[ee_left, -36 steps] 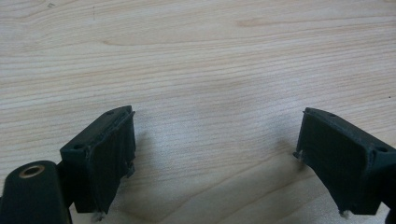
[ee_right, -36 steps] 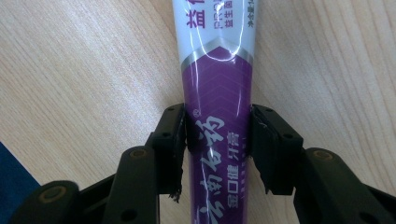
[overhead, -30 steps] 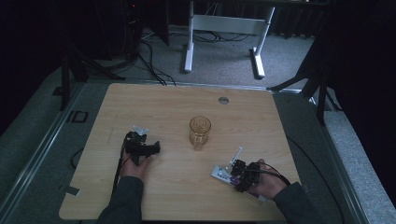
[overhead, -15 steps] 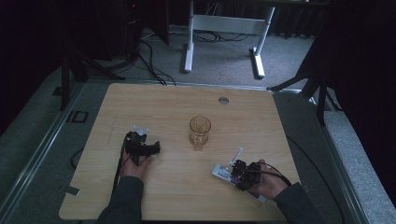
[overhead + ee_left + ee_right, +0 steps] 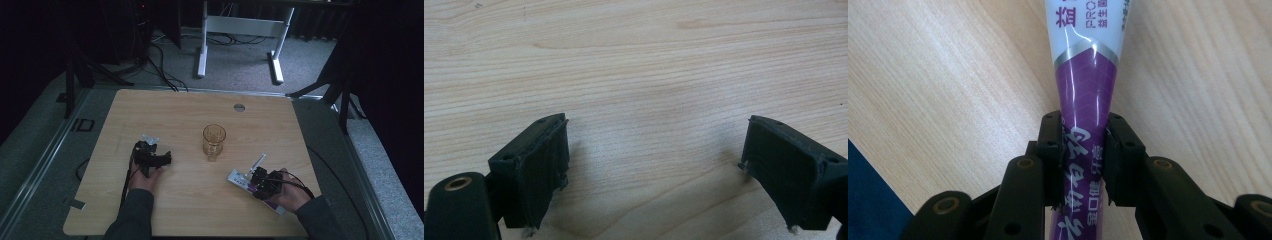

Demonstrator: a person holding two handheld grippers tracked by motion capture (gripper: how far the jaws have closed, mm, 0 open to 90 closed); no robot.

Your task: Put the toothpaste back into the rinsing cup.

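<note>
One tube (image 5: 1087, 75), purple and white with printed lettering, lies flat on the wooden surface (image 5: 190, 210) near my front right corner, and my right tool (image 5: 1083, 160) has just been closing on it: both pads now press its purple part from either side, the plastic pinched narrow between them. In the high view the right tool (image 5: 263, 182) sits over the tube (image 5: 239, 179), with a thin white stick-like piece (image 5: 257, 163) just beyond it; I can't tell what that is. I read the step as grasp made, lift not yet begun. Next move, as I judge it: raise the tube straight off the surface and check it doesn't slide in the pads, since the wall is soft and slick. The amber glass (image 5: 214, 141) stands upright mid-surface, well apart, a likely target. My left tool (image 5: 654, 165) rests low over bare wood, wide open, nothing between its pads; in the high view the left tool (image 5: 150, 156) sits left of the glass.
</note>
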